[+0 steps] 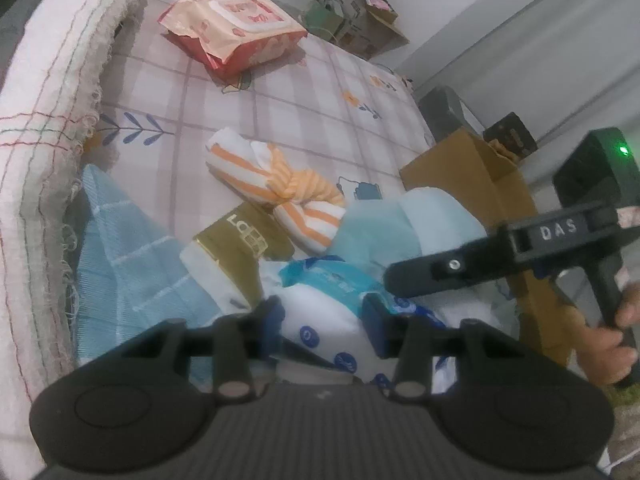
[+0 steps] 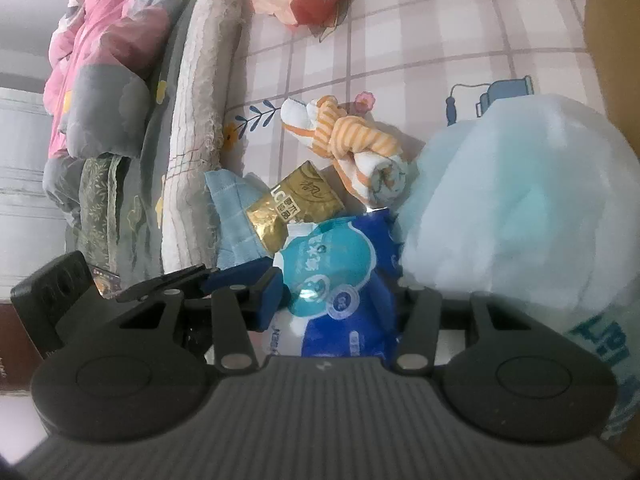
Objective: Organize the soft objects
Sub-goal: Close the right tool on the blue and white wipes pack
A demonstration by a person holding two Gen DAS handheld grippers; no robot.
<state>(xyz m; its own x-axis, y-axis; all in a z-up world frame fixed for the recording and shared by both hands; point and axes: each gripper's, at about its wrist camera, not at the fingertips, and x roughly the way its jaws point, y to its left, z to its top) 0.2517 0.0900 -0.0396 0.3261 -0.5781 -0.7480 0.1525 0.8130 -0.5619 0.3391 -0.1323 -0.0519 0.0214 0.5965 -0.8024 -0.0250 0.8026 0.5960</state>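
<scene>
The blue-and-white tissue pack (image 2: 340, 280) lies on the bed (image 1: 280, 112) between both sets of tongs. The left tongs (image 1: 324, 312) are clenched on its near end. The right tongs (image 2: 340, 300) straddle the same pack, left pad touching, right pad hidden, so their hold cannot be told. A pale blue plastic-wrapped bundle (image 2: 520, 208) lies to the right, a gold packet (image 2: 296, 204) just beyond.

I read "DAS" in white letters on the black plastic right gripper (image 1: 404, 280), and "LC" on the shiny gold foil tissue pack (image 2: 294, 204).
</scene>
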